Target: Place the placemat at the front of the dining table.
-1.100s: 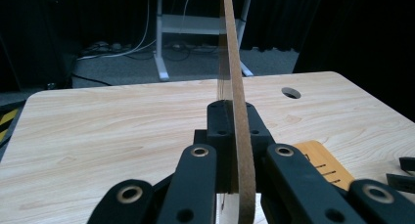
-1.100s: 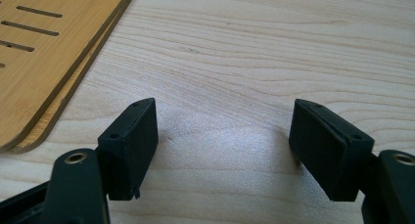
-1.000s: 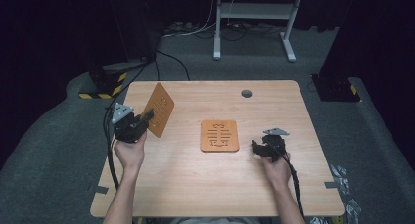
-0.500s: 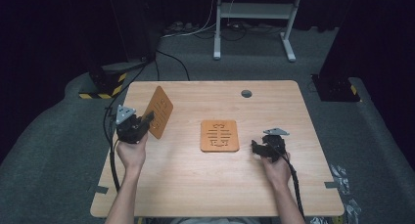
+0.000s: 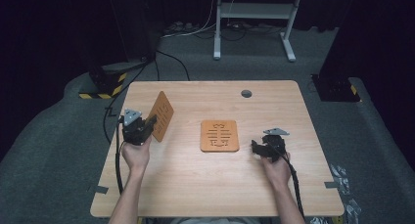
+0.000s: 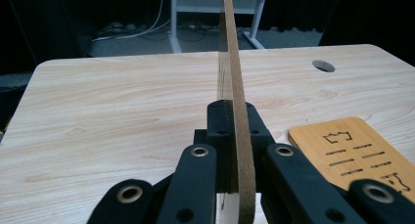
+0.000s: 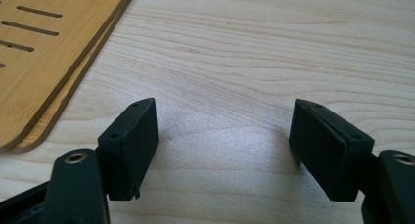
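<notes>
Board (image 5: 161, 115) upright in left tongs (image 5: 147, 123), slotted board (image 5: 219, 135) beside.

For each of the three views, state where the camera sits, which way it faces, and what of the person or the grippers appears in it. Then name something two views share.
High view: above the person's side, looking forward and down on the table; both forearms, left gripper and right gripper show.
Left gripper view: rides that gripper, looking along its jaws, clamped on the upright board.
Right gripper view: rides low over the table, jaws open with nothing between them.
Shared: the flat slotted board appears in all three.
</notes>
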